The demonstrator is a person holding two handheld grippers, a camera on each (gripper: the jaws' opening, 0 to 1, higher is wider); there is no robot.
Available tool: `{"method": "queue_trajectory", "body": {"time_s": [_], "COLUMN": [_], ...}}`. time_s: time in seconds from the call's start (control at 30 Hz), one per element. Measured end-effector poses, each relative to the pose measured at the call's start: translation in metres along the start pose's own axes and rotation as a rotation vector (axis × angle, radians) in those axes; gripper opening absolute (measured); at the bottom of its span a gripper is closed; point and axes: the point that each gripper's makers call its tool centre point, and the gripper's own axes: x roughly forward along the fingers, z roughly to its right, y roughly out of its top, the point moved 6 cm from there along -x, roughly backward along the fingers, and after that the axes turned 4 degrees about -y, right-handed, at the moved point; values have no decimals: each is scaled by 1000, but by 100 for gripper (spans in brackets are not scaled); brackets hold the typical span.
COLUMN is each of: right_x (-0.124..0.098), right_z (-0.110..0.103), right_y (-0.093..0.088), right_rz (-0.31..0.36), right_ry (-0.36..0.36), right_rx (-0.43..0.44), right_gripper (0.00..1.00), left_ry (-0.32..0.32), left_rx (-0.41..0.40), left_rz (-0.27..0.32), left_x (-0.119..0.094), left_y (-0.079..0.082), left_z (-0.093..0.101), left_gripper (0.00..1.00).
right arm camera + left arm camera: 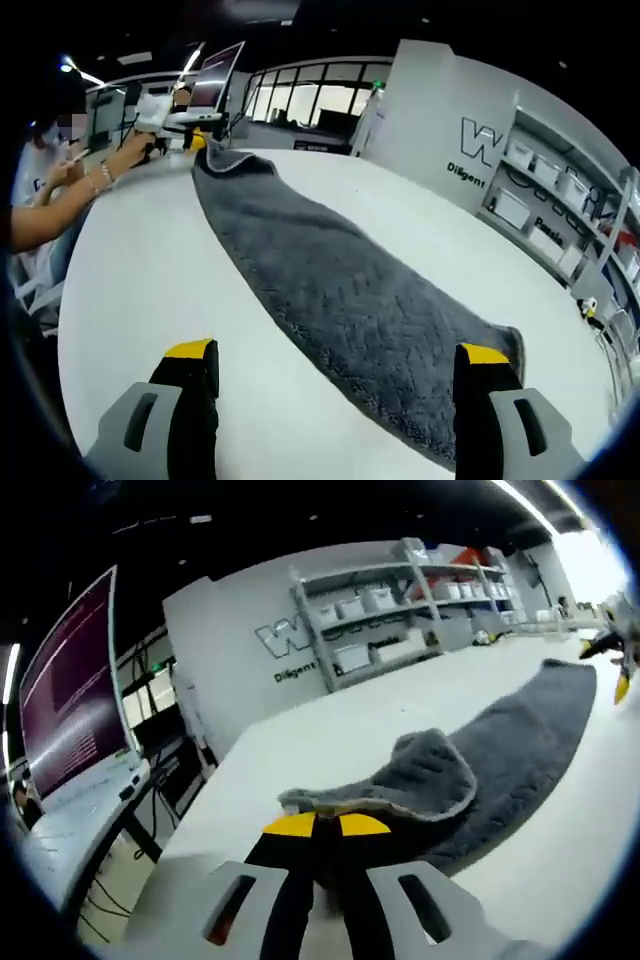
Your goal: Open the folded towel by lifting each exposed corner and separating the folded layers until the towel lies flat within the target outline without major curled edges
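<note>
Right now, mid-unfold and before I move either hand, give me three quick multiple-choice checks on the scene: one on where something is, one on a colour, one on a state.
1. Where does the towel lie?
A. On the white table
B. On the shelf rack
C. On the floor

2. What colour is the towel?
A. Red
B. Dark grey
C. Yellow

3. How do the two grippers stand?
A. Both open
B. Left open, right shut on the towel
C. Left gripper shut on the towel, right gripper open

Answers: 1 A, the long strip stretches across the white tabletop in both views. 2 B, its pile reads dark grey throughout. 3 C, in the left gripper view the yellow tips meet on a lifted, curled towel edge, while in the right gripper view the jaws stand wide apart with nothing between them.
</note>
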Motion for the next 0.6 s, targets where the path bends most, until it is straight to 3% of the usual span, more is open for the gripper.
{"method": "queue_trajectory", "body": {"time_s": [0.3,0.5,0.6], "right_x": [0,1,1], "right_z": [0,-1,-1], "right_y": [0,-1,-1], "right_rz": [-3,-8,-7], "right_ry": [0,0,0], "right_rx": [-2,-4,-4], "right_gripper": [99,99,99], "left_ry": [71,86,89], "left_rx": [-78,-70,-53], "left_rz": [-101,-165,-168], "left_x": [4,8,8], "left_y": [-30,-41,-41], "left_z": [-22,-22,-22], "left_gripper": [5,8,9]}}
